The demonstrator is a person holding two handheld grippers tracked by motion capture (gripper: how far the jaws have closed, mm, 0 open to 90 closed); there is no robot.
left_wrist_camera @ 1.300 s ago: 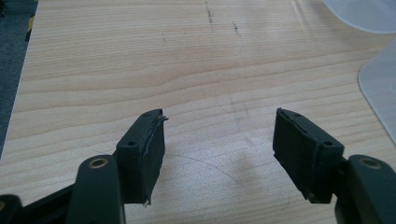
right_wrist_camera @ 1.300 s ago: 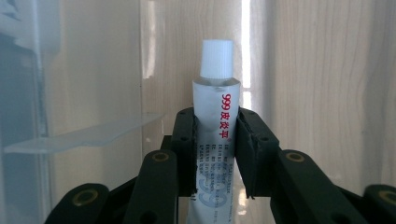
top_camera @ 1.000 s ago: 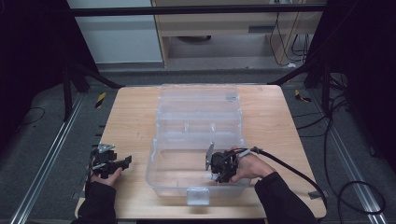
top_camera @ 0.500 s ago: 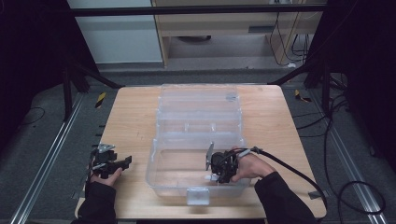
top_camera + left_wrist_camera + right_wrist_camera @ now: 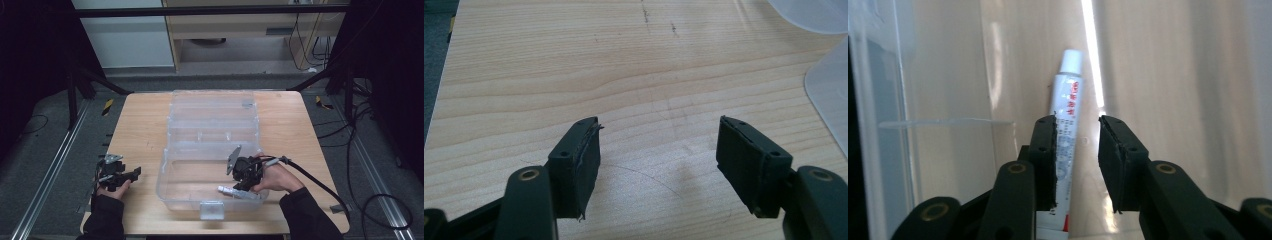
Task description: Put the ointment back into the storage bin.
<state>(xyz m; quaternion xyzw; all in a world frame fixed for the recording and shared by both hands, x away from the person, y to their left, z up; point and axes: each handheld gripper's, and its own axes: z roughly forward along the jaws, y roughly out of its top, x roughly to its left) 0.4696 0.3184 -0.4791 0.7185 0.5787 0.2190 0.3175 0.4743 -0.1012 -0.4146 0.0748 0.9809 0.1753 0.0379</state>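
Observation:
A white tube (image 5: pixel 1066 100) with a white cap lies flat on the floor of a clear plastic box (image 5: pixel 163 172). In the high view the tube (image 5: pixel 239 192) rests near the box's front wall. My right gripper (image 5: pixel 1077 120) points down into the box just above it. Its jaws stand narrowly apart. The tube runs along the left pad (image 5: pixel 1047 150), with a gap to the right pad, so neither presses on it. In the high view the right gripper (image 5: pixel 244 185) is in the box's front right part. My left gripper (image 5: pixel 659 122) hovers open over bare wood, nothing between its jaws; the high view shows it (image 5: pixel 134 173) left of the box.
The box's clear lid (image 5: pixel 212 107) lies open flat behind it, with divided compartments between. A latch (image 5: pixel 212 210) sticks out at the box's front. A rounded box corner (image 5: pixel 829 95) lies right of the left gripper. Bare tabletop (image 5: pixel 135 130) stretches beside the box.
The right gripper has lifted slightly inside the box, and the white tube now shows lying on the box floor below it. The left gripper has not moved.

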